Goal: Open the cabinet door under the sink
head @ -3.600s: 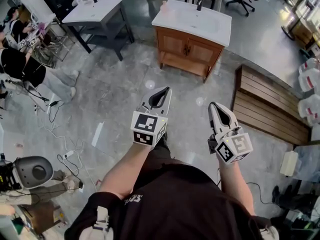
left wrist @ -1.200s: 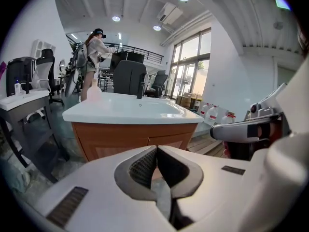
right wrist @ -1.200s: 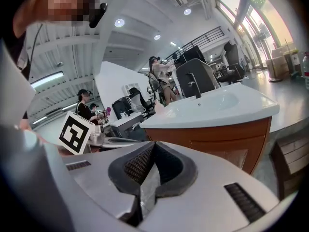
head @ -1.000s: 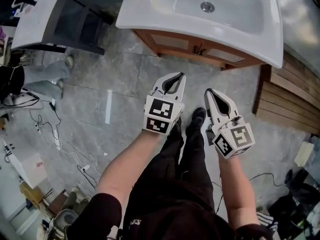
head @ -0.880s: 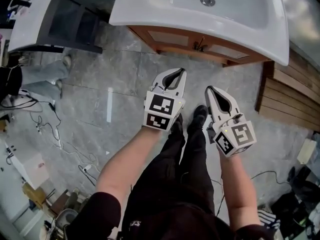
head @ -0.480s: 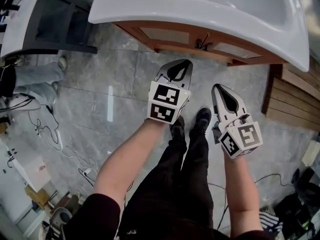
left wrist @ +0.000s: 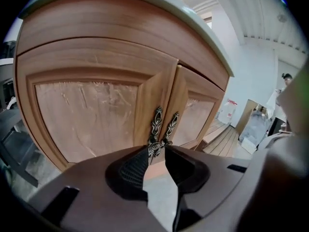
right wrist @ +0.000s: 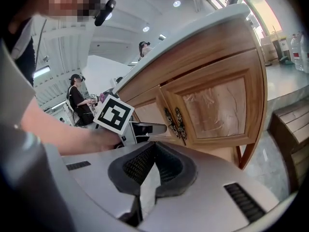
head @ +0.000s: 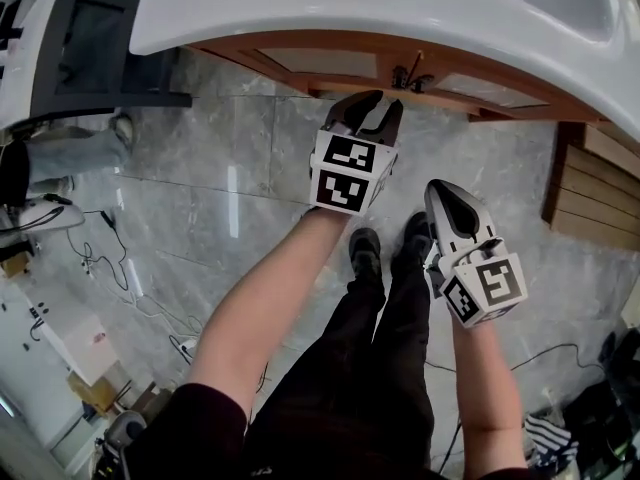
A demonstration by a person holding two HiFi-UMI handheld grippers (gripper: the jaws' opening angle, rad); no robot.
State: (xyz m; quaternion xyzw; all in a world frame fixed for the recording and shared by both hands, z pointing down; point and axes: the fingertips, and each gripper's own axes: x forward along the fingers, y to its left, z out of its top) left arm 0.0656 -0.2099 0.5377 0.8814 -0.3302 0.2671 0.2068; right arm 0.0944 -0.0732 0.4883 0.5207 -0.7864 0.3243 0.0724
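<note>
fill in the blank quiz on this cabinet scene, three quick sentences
1. The left gripper points at the two ornate metal ___ where the cabinet doors meet.
2. The right gripper has its jaws ___.
3. Both cabinet doors under the sink are ___.

Missing words: handles; shut; closed.
The left gripper's jaws have just been opening, with nothing between them.

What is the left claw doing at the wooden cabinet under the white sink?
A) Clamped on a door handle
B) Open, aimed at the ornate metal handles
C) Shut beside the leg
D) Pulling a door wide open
B: the left claw has just been opening; its jaws stand apart, nothing between them, with the ornate dark metal handles ahead on the shut wooden cabinet doors.
</note>
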